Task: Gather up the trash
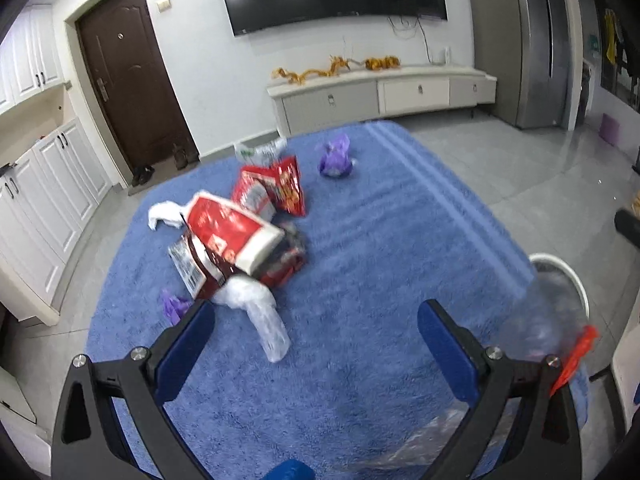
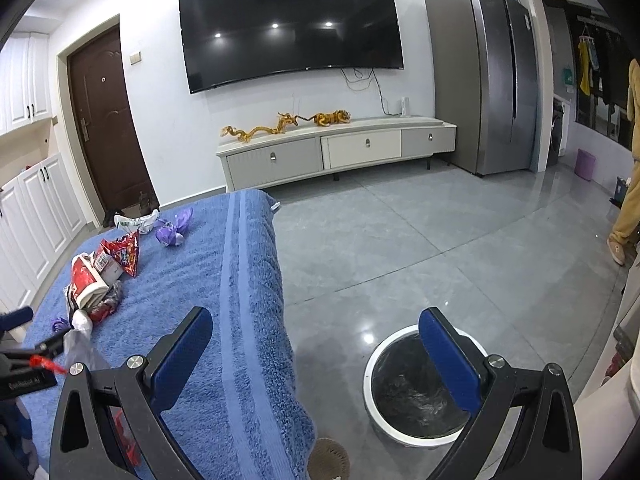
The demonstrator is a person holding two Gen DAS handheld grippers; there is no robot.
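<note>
You're over a blue towel (image 1: 360,240) on a table; grey tile floor, TV (image 2: 290,28) on the wall. Only your R view shows the lined bin (image 2: 420,392) interior, at 5 o'clock. Trash pile (image 1: 236,236) sits at 11 o'clock beyond your L gripper (image 1: 316,324), w/ jaws wide, empty. R gripper (image 2: 316,328) jaws wide too, nothing held.

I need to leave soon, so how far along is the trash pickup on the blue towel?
Barely started, it seems. The bin on the floor shows only its dark liner. Neither the left gripper nor the right gripper holds anything; both are open. Left on the blue towel: red snack wrappers, a clear plastic wad, white tissue and purple wrappers.
</note>
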